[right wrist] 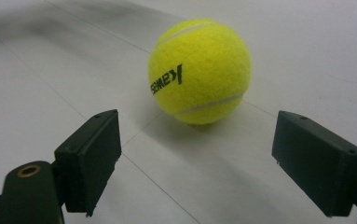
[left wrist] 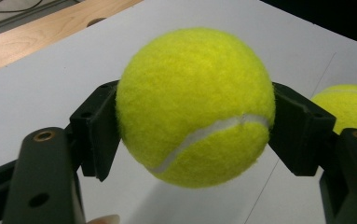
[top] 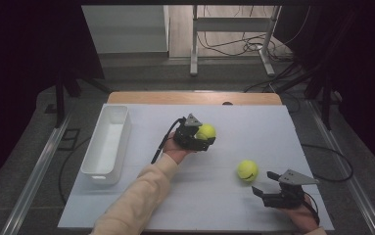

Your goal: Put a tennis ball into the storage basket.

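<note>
I see white counter as biggest item. White bin at its 9 o'clock edge, well apart from both balls. Left gripper near counter centre, jaws clamped on first tennis ball, ball lifted clear of surface. Right gripper at 5 o'clock on counter, jaws spread wide, nothing between pads. Second tennis ball rests on counter just ahead of those jaws, untouched.
</note>
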Available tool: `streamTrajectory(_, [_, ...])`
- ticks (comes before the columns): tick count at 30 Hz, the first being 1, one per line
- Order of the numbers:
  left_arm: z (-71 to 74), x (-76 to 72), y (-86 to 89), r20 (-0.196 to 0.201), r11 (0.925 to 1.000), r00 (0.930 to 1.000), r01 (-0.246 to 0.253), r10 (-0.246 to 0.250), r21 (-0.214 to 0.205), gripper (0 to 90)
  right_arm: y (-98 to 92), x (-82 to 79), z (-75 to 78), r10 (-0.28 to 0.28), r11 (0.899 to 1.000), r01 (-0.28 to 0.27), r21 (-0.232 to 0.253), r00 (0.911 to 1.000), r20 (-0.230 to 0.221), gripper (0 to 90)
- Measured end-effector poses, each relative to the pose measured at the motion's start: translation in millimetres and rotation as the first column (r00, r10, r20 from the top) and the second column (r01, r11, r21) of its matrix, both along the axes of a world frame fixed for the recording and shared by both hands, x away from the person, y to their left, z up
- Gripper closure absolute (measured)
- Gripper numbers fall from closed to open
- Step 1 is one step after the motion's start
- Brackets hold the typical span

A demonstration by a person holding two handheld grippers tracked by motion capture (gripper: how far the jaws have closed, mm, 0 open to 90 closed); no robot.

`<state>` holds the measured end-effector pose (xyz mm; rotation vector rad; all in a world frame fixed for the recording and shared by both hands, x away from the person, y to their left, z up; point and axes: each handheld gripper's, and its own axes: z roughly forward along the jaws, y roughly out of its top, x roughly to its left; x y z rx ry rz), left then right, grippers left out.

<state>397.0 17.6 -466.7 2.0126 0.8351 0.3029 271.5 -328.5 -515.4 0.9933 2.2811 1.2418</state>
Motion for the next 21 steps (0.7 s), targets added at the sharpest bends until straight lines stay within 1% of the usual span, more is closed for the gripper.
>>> streamTrajectory(21, [8.8,-6.5,11.4,0.021,0.9997,0.9997,-0.009,0.01,-0.025,26.5,-0.2,-0.1,0.1,-0.002,1.0,0.002,0.0,1.0,0.001,16.1])
